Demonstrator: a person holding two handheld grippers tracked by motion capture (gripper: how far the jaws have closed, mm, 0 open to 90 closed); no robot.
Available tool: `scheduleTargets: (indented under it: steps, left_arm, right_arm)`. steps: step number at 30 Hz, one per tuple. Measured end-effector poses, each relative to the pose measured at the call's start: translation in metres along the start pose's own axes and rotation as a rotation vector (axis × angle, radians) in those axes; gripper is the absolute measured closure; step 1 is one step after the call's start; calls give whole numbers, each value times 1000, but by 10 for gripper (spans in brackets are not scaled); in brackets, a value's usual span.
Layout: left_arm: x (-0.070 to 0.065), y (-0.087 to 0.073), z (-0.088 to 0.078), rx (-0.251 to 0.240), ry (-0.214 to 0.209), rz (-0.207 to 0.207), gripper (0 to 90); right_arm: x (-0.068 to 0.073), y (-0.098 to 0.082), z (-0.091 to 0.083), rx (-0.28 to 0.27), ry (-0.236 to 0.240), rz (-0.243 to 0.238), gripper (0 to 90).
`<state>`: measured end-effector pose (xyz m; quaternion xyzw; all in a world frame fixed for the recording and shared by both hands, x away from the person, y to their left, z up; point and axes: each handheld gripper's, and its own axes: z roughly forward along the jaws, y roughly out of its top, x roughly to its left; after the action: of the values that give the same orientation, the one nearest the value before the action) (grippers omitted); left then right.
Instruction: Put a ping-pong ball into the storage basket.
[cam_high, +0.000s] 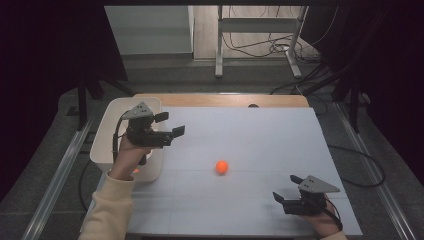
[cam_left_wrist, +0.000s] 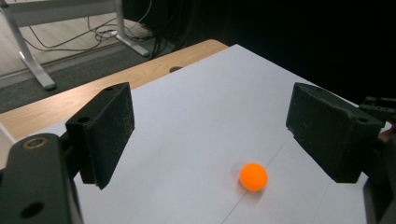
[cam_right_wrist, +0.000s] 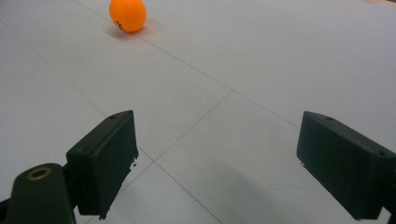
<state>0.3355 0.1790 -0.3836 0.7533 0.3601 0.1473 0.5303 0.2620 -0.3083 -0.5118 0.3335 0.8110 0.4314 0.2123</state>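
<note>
Left hand-held gripper spread wide – empty, right hand-held gripper likewise, orange ball between them

From my seat I look along the right gripper — its two black jaws rise from the bottom edge, wide apart, with nothing between them but bare surface. Below them lies the pale grey tabletop sheet, crossed by thin dark lines that meet just ahead of the left jaw. Well beyond the jaws, near the top left, sits an orange ball — resting on the sheet beside one of those lines, a small dark mark on its lower side and a soft shadow under it.
</note>
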Motion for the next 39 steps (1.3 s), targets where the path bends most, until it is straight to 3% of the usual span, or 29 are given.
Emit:
scheduleTargets:
  steps: [14,39]
  left_arm:
    - [-23,-3,21,58,-43,54,162]
    - [-40,-14,49,151,-72,101,161]
  right_arm:
    - [0,1,-1,-7,-1,-3,127]
    - [0,1,0,-5,-2,-8,128]
